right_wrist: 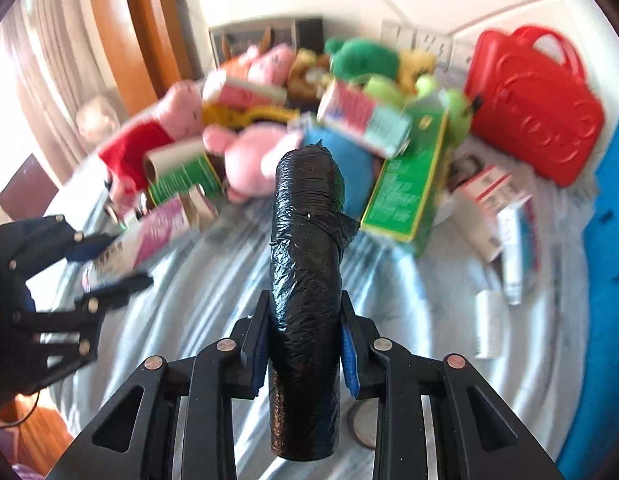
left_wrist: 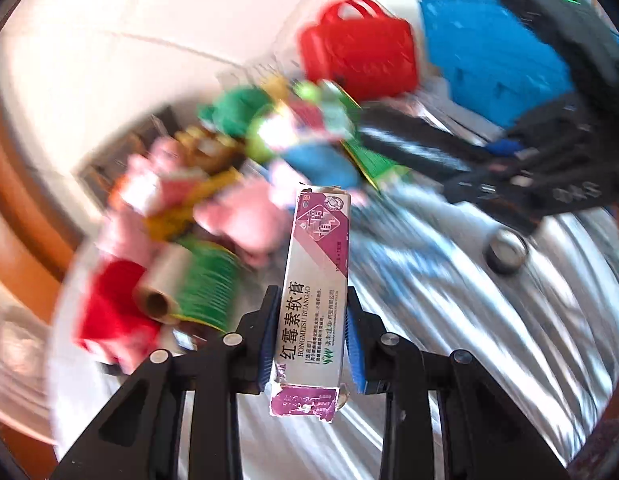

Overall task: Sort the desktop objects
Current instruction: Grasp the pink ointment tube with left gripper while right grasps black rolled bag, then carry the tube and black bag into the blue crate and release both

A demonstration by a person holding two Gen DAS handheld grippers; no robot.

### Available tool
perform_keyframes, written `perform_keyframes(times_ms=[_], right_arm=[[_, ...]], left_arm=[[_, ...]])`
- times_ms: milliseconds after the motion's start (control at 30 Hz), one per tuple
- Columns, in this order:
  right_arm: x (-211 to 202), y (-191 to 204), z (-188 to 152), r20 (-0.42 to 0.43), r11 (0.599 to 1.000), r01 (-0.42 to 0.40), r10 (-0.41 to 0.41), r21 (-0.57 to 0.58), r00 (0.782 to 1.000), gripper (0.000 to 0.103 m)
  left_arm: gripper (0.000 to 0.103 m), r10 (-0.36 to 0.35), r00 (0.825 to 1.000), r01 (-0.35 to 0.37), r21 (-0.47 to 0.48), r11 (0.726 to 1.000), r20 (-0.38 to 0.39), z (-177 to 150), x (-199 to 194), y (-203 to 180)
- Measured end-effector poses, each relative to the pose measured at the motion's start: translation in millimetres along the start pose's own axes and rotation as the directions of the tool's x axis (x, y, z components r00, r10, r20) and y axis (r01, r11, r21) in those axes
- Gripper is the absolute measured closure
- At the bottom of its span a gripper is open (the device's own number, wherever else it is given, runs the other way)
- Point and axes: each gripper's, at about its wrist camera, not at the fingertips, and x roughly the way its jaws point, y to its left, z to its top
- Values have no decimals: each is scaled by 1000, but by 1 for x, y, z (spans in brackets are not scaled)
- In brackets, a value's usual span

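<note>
Left gripper (left_wrist: 312, 336) – blue-padded fingers (left_wrist: 269, 340) clamped on long silver-and-purple cardboard ointment box (left_wrist: 317, 280), box sticking out ahead of fingers, lifted off striped grey cloth (left_wrist: 489, 340). Right gripper (right_wrist: 303, 340) – fingers nipped tight on roll of black plastic bags (right_wrist: 305, 272), roll upright between pads. Blurred toy heap beyond both; red plastic handbag (right_wrist: 537, 108) further right.

The left gripper (left_wrist: 313, 344) is angled downward, its blue pads clamped on an ointment box (left_wrist: 315, 280). The right gripper (right_wrist: 305, 344) is likewise tilted down, clamped around a black bag roll (right_wrist: 305, 280).
</note>
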Motion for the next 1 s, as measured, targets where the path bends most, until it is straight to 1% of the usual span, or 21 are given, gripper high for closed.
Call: perform_keyframes(times_ms=[100, 200, 233, 333, 433, 533, 633, 733, 867, 933, 1000], right_arm=[[-36, 2, 6, 69, 1000, 7, -9, 29, 998, 74], [-73, 2, 13, 144, 998, 23, -31, 55, 989, 74], [-88, 3, 14, 173, 997, 31, -42, 65, 984, 74], [-134, 5, 18, 248, 994, 69, -89, 87, 965, 74], [-180, 2, 14, 322, 987, 113, -144, 114, 936, 74], [-225, -7, 8, 377, 977, 149, -196, 152, 905, 74], [-268, -23, -5, 423, 964, 181, -249, 194, 871, 74], [-316, -45, -25, 464, 949, 212, -300, 232, 834, 74], [-378, -86, -55, 476, 919, 276, -384, 282, 791, 74], [-404, -115, -70, 460, 895, 316, -435, 315, 774, 74], [-425, -148, -83, 435, 866, 355, -487, 353, 757, 74]], left_arm=[[73, 74, 996, -72, -27, 997, 57, 24, -22, 7], [73, 106, 987, -101, -49, 994, 118, 52, -40, 14], [73, 183, 977, -171, -107, 979, 112, 61, -48, 14], [73, 203, 961, -189, -90, 978, 189, 93, -72, 9], [73, 210, 939, -199, -68, 978, 274, 126, -98, -8], [73, 196, 918, -190, -51, 980, 345, 160, -119, -32], [73, 161, 901, -170, -13, 985, 403, 193, -134, -67], [73, 106, 885, -131, 23, 991, 454, 227, -145, -109], [73, 28, 864, -73, 71, 995, 503, 273, -154, -178], [73, -10, 854, -46, 93, 995, 521, 295, -155, -213], [73, -38, 849, -27, 115, 993, 528, 315, -155, -244]])
